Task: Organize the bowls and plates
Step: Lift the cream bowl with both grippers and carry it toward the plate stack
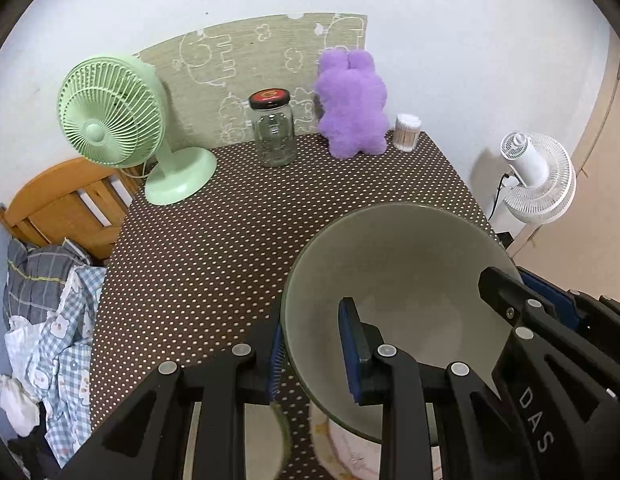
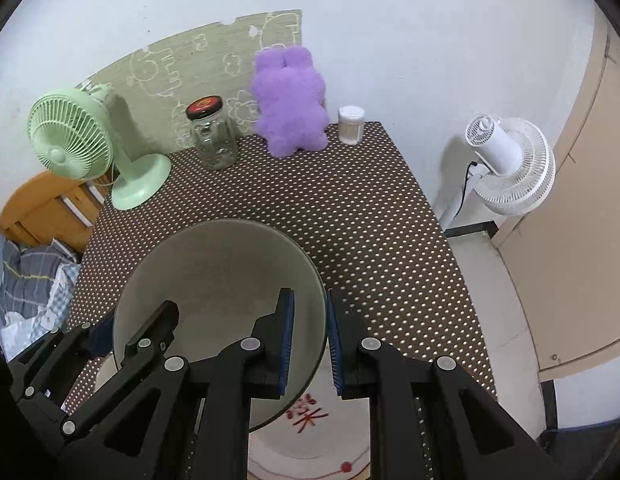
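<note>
Two tongs are pinching one bowl: left tongs, right tongs. Only the right view is showing a plate lying under the bowl on the dotted bench.

table | green fan | jar | purple plush | swab tub

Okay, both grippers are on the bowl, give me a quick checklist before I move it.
1. Left gripper straddles the bowl rim: ok.
2. Right gripper straddles the opposite rim: ok.
3. Pads actually clamped on the rim: cannot tell; a gap shows at the right one.
4. Bowl empty: ok.
5. Jar, green fan and plush stand away at the back: ok.
6. Plate below is free of the bowl: cannot tell.
</note>
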`<state>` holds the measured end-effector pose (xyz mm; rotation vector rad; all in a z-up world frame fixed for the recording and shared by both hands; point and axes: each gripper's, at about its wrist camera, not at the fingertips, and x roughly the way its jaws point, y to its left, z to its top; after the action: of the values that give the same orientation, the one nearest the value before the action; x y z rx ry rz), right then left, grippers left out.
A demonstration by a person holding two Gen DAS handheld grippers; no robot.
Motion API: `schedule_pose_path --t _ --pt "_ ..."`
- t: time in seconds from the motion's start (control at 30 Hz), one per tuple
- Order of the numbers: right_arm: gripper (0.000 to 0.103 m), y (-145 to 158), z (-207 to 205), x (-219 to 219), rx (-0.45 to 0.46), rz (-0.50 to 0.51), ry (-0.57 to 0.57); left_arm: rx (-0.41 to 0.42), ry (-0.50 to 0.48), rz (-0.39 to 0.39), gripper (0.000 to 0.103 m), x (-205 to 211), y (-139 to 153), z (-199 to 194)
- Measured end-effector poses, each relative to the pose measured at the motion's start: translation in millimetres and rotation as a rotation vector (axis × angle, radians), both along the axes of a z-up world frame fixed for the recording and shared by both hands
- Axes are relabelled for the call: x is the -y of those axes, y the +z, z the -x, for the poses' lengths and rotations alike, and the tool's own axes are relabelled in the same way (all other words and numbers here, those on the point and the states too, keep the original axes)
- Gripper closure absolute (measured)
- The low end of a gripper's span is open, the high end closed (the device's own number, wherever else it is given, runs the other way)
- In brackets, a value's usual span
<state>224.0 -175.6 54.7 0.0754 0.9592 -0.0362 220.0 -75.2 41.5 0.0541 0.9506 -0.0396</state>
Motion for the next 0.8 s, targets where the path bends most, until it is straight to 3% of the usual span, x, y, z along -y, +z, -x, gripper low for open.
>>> schedule_pose_path --t 0.8 --pt "0.083 -21 32 -89 -0.041 -0.006 0.021 -0.053 0.012 0.011 0.079 -90 -22 34"
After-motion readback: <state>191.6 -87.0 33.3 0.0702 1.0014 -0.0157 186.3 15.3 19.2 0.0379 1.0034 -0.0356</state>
